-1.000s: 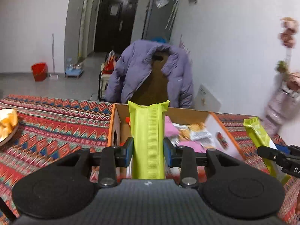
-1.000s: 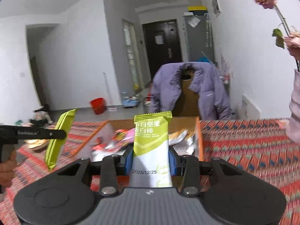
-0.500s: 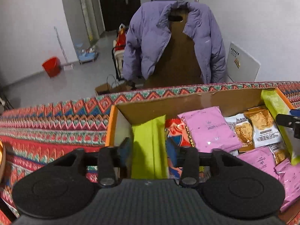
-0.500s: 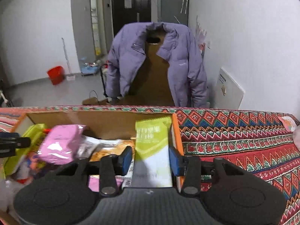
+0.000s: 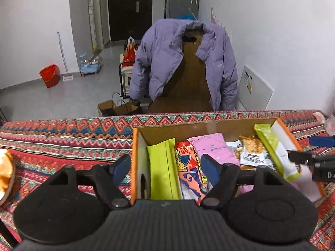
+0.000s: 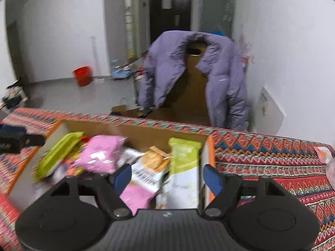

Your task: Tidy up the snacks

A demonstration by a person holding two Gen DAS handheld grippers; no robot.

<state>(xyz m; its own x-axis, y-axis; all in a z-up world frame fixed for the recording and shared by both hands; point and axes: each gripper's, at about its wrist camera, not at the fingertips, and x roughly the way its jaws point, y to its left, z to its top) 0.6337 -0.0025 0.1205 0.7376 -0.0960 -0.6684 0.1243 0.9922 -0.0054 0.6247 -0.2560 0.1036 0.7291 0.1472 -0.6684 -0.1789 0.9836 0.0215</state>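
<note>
An open cardboard box (image 5: 199, 129) with orange edges holds several snack packs on the patterned table. In the left wrist view my left gripper (image 5: 165, 169) hangs over the box's left end with its jaws opening. A plain green bar (image 5: 162, 173) lies loose between the blue pads, touching neither. In the right wrist view my right gripper (image 6: 167, 178) is over the right end of the box (image 6: 209, 152), jaws also opening. A green-and-white bar (image 6: 184, 167) rests free against the box wall. Pink packs (image 6: 100, 156) and cracker packs (image 6: 152, 163) fill the middle.
A purple jacket (image 5: 184, 58) hangs on a chair behind the table. The striped tablecloth (image 5: 62, 138) spreads to both sides of the box. A plate of orange food (image 5: 5, 173) sits at the far left. A red bucket (image 5: 49, 76) stands on the floor.
Both grippers moved forward over the box and tipped downward. Each opened and let go of its green bar, and both bars now lie inside the box.
</note>
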